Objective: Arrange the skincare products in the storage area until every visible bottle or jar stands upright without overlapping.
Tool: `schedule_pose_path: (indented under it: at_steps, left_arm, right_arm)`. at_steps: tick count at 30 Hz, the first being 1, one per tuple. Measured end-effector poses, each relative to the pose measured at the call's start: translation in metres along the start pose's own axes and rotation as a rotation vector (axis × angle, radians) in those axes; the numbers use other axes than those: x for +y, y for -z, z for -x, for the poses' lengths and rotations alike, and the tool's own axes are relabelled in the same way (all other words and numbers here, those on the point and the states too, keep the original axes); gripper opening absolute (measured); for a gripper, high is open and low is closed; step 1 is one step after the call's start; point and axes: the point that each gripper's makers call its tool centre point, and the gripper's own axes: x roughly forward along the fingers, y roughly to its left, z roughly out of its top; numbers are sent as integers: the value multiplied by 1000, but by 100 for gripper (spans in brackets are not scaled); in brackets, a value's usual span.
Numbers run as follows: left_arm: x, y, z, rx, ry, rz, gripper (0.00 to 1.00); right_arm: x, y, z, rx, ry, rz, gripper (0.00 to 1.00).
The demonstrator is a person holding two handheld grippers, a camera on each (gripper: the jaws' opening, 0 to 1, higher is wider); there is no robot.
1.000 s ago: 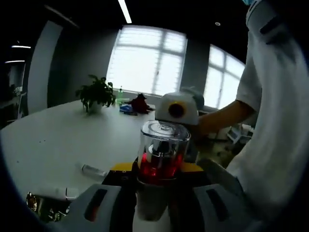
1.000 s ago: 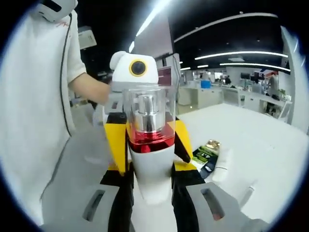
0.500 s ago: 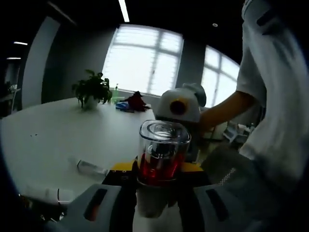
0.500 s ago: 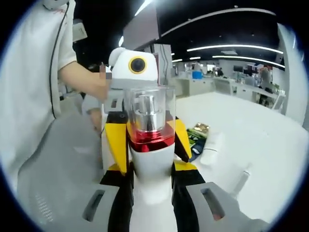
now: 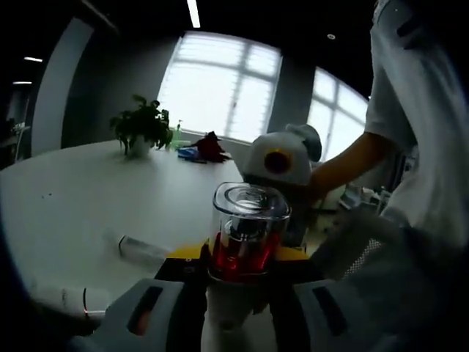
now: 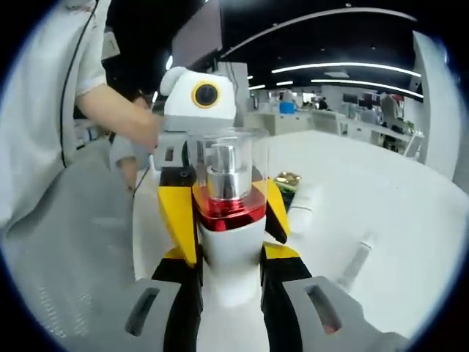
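Note:
A white bottle (image 5: 245,235) with a red collar and a clear cap stands upright between my left gripper's (image 5: 238,293) jaws, which are shut on it. Just behind it is the other gripper's white body (image 5: 278,161), held by a person's hand. In the right gripper view a bottle (image 6: 227,205) of the same look sits clamped between the yellow-and-black jaws of my right gripper (image 6: 229,257), with the left gripper's white body (image 6: 199,103) close behind its cap. A white tube (image 5: 139,248) lies flat on the table (image 5: 80,191), and another tube (image 5: 69,299) lies nearer.
A white tube (image 6: 300,209), a slim tube (image 6: 355,264) and a green-gold packet (image 6: 286,183) lie on the white table (image 6: 381,198). A potted plant (image 5: 143,128) and a red item (image 5: 209,147) stand at the far side. The person's white shirt (image 5: 418,132) is close on the right.
Both views have shifted a little with the hands. The bottle stays clamped the same way and both grippers keep their hold.

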Motion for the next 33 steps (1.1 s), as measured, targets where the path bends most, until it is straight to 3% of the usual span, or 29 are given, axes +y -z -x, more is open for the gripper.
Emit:
schedule_pose_path:
  at_steps: [10, 18, 33]
  left_arm:
    - [19, -7, -13, -5, 15, -17, 27]
    - [25, -10, -16, -3, 32, 13, 29]
    - [41, -15, -21, -19, -10, 23, 29]
  right_arm:
    - [-25, 1, 4, -22, 52, -11, 29]
    - [-39, 2, 4, -20, 83, 31, 29]
    - [-58, 2, 5, -11, 37, 61, 29]
